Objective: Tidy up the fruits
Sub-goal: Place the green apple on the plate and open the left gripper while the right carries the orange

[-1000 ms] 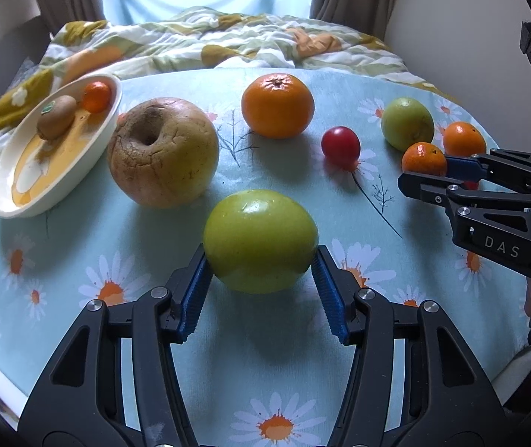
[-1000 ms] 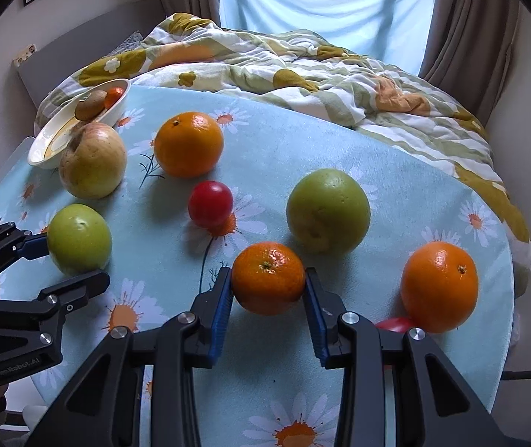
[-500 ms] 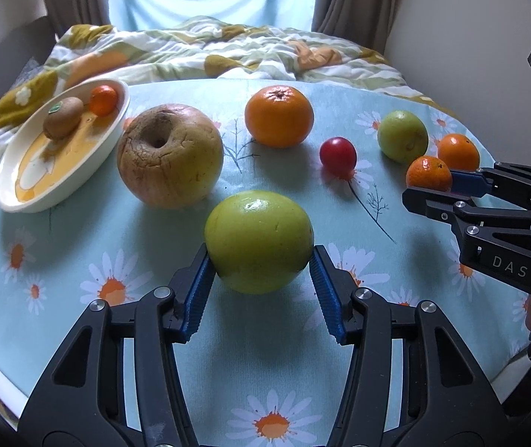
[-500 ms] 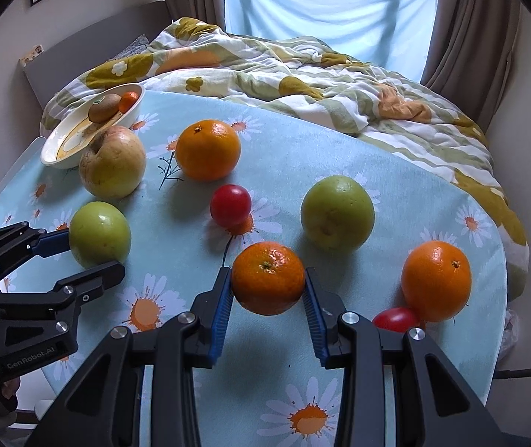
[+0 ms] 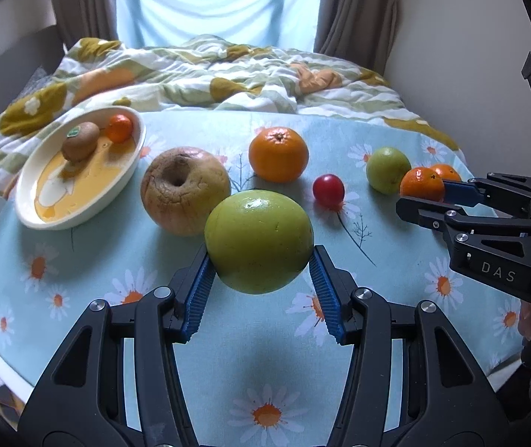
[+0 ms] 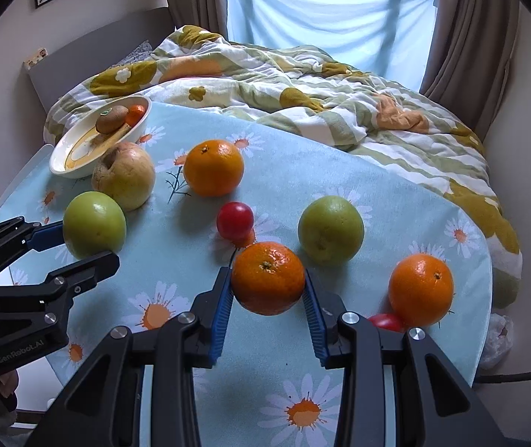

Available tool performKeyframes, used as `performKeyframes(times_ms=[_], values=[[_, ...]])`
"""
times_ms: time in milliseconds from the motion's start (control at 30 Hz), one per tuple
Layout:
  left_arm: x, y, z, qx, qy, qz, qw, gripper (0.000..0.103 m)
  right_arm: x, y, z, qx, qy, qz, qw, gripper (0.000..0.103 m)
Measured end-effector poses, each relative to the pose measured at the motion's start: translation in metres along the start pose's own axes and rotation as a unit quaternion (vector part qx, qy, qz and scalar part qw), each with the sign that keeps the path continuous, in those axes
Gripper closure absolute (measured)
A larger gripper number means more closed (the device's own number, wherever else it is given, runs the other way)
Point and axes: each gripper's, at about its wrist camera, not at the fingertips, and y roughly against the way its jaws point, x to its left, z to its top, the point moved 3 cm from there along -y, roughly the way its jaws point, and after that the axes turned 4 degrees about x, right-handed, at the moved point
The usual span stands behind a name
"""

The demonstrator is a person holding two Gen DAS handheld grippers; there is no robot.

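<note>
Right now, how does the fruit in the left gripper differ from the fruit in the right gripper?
The green apple in the left gripper is green and smooth; the mandarin in the right gripper is orange and dimpled. The green apple looks larger than the mandarin. Both are round, clamped between blue fingers and lifted off the tablecloth.

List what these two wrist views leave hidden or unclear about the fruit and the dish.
- Small red fruit, right wrist view: mostly hidden behind the right gripper's finger; absent from the left view.
- Far orange, left wrist view: partly covered by the gripped tangerine.
- Kiwi's sticker: too small to read.
- White dish: near side blocked by the wrinkled apple.
</note>
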Motion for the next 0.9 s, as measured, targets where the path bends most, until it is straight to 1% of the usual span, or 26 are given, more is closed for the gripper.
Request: performKeyframes(times_ms=[133, 267, 467, 700, 900], values=[[0.007, 0.023, 0.013, -0.021, 0.002, 0.006, 0.9998, 0.045, 0.007, 0.016, 0.015, -0.012, 0.005, 0.008, 1.000, 0.069], [0.023, 0.044, 0.030, -0.042, 0.009, 0.009, 0.9990, 0.045, 0.021, 0.030, 0.033, -0.024, 0.012, 0.003, 1.000, 0.069], [0.063, 0.064, 0.055, -0.057, 0.009, 0.015, 0.9982, 0.045, 0.046, 0.040, 0.062, -0.033, 0.003, 0.006, 0.999, 0.069], [0.125, 0.065, 0.068, -0.050, 0.004, 0.018, 0.9986, 0.045, 0.091, 0.030, 0.094, -0.038, -0.008, 0.009, 0.999, 0.069], [0.179, 0.050, 0.076, -0.036, -0.014, 0.024, 0.9990, 0.045, 0.133, 0.013, 0.119, -0.037, -0.020, 0.012, 0.999, 0.069]])
